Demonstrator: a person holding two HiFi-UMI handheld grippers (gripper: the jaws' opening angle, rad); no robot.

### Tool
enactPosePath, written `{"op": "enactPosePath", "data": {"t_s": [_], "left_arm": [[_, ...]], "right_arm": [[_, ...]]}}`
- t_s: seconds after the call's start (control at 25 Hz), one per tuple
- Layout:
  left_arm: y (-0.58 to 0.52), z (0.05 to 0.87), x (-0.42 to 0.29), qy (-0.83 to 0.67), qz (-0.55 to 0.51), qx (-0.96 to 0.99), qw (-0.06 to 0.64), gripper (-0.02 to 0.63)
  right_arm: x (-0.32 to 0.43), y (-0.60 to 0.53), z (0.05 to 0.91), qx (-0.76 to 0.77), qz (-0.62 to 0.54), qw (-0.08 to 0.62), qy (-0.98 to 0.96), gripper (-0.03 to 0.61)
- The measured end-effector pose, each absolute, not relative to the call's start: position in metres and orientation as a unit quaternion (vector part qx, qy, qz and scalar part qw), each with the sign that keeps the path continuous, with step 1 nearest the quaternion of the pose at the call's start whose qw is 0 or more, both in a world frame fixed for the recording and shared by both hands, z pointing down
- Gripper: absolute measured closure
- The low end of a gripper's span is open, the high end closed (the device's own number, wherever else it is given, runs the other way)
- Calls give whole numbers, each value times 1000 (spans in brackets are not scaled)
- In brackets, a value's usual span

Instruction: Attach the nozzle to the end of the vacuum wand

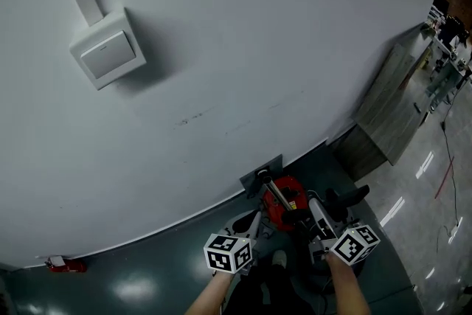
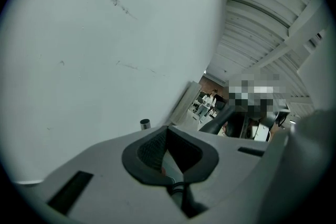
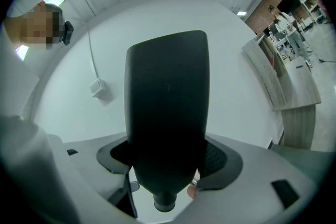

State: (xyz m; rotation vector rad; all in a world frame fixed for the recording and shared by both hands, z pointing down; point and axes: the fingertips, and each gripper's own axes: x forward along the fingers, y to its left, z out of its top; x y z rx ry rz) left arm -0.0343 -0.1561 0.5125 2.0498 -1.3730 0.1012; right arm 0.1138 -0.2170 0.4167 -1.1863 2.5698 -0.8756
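the wall (image 1: 236, 48) fills most of the head view. the red vacuum (image 1: 291, 203) stands at its foot, propped there so the metal wand (image 1: 274, 193) is reachable from above. the black nozzle (image 3: 168, 113) is not yet on the wand. the right gripper (image 3: 168, 157) clamps it near its narrow end, probably so the hand can steer it for alignment. the left gripper (image 2: 168, 152) is clenched on nothing and sits near the wand, likely to steady it.

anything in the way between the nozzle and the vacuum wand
Nothing visible. The nozzle, held by the right gripper, hangs just right of the red vacuum and its wand in the head view. The wand's end is hard to see.
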Motion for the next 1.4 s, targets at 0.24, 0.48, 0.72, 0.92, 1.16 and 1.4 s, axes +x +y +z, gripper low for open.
{"op": "enactPosePath", "data": {"t_s": [0.24, 0.48, 0.72, 0.92, 1.16, 1.4], "left_arm": [[-178, 536, -37, -532, 40, 778, 330, 609], [-195, 568, -34, -537, 31, 772, 340, 609], [-205, 602, -35, -541, 16, 761, 358, 609], [-217, 616, -36, -544, 0, 757, 361, 608], [-229, 626, -29, -539, -5, 762, 360, 589], [-243, 638, -18, -532, -6, 763, 368, 510]], "right_arm": [[102, -248, 413, -383, -279, 84, 877, 236], [82, -278, 418, -366, -263, 76, 890, 236], [64, -297, 433, -351, -255, 64, 898, 236], [55, -309, 441, -343, -250, 57, 904, 236], [46, -321, 440, -340, -240, 51, 908, 236], [39, -328, 438, -336, -234, 47, 911, 236]]}}
